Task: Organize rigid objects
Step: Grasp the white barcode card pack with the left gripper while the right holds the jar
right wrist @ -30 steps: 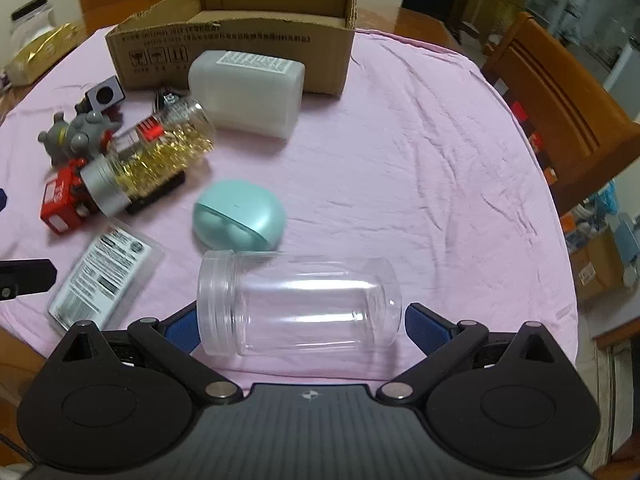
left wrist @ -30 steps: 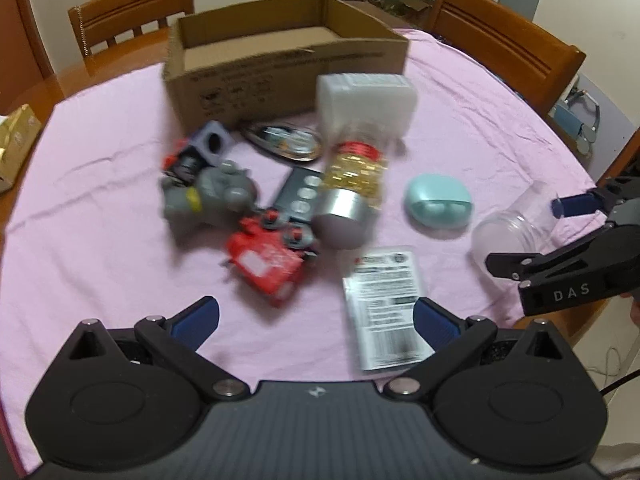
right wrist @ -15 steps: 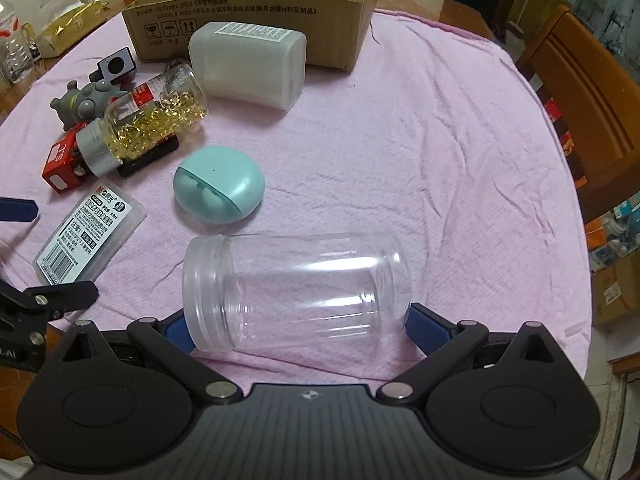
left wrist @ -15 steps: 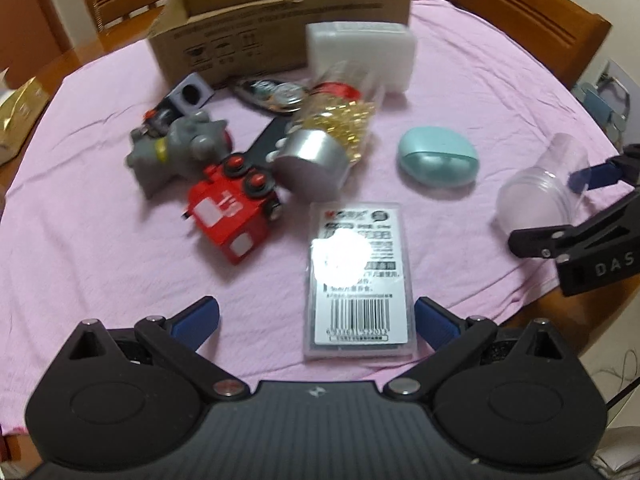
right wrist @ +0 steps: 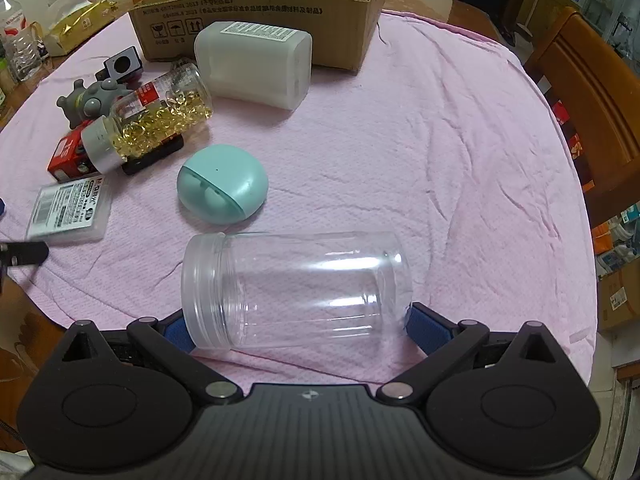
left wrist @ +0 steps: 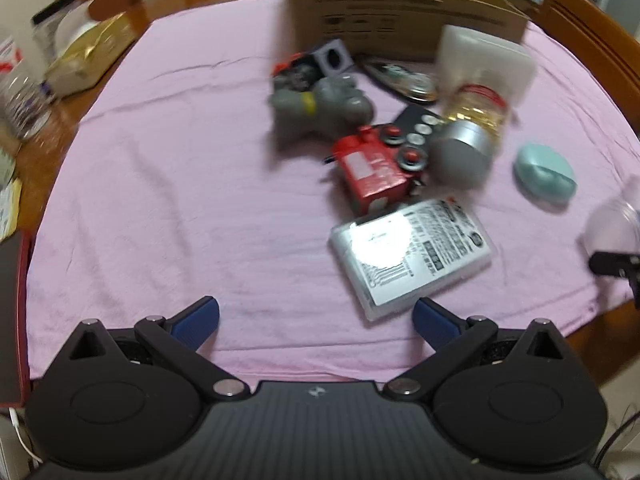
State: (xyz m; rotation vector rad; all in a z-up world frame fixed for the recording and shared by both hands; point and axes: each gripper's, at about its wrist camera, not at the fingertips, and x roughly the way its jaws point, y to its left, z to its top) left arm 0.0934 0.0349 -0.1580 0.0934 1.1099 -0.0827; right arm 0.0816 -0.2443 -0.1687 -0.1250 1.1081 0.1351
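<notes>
A clear plastic jar (right wrist: 296, 288) lies on its side between the wide-spread fingers of my right gripper (right wrist: 298, 330), which is open around it. My left gripper (left wrist: 316, 318) is open and empty over the pink cloth; a flat clear plastic case (left wrist: 412, 250) lies just ahead of its right finger. Beyond it sit a red toy (left wrist: 376, 170), a grey rubber toy (left wrist: 320, 106), a capsule jar (right wrist: 148, 122), a teal earbud case (right wrist: 222, 188) and a white container (right wrist: 256, 64). An open cardboard box (right wrist: 260, 8) stands at the back.
A black remote (left wrist: 416, 128) lies under the capsule jar. A gold packet (left wrist: 88, 56) and bottles (left wrist: 24, 92) stand on the bare wood at the left. Wooden chairs (right wrist: 592, 92) ring the table. The table edge is just below both grippers.
My left gripper has swung to the left, so the objects now sit to the right in its view. The right gripper has stayed around the clear jar and edged slightly forward.
</notes>
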